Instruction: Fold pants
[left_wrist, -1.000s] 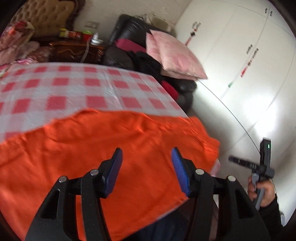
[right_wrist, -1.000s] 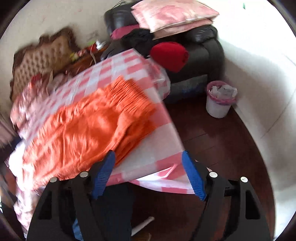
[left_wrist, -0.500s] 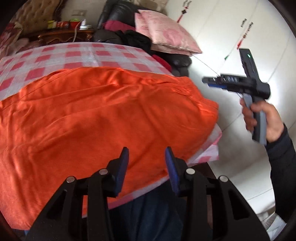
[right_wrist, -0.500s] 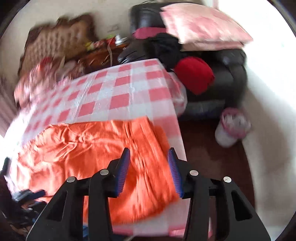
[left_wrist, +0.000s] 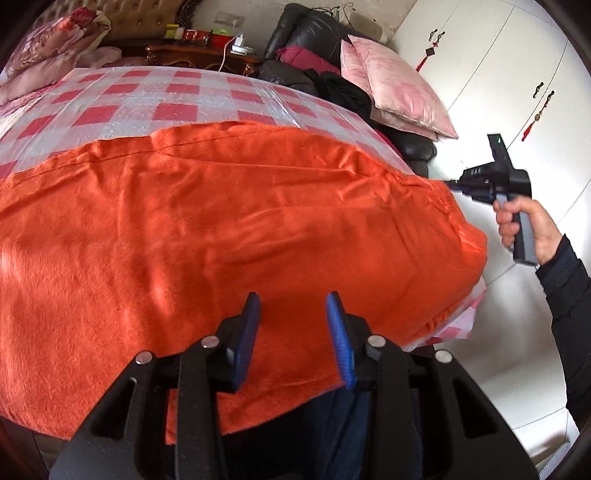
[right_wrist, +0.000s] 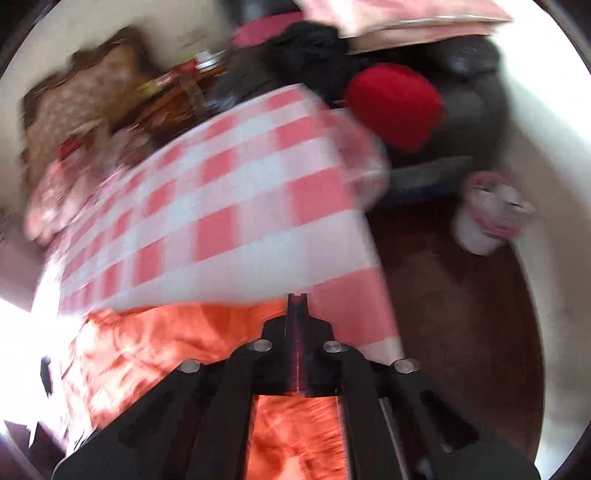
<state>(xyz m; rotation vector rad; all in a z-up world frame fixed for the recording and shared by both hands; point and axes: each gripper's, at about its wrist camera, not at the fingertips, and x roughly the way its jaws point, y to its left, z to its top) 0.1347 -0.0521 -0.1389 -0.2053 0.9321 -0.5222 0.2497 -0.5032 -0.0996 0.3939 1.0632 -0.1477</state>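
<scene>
The orange pants (left_wrist: 229, 236) lie spread flat across the checked table (left_wrist: 177, 99), waist end at the right edge, ready to be folded. The left claw (left_wrist: 291, 332) hangs low over the near hem, its jaws closing with nothing yet between them. The right claw (right_wrist: 297, 321) is fully closed at the far edge of the cloth; blur hides whether it has pinched any fabric.

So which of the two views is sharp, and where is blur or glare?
Left wrist view: sharp, fisheye-bent at the edges, orange pants clear, bright glare on the white wardrobe. Right wrist view: motion-blurred throughout, checked tablecloth smeared, white glare at the left edge.
</scene>
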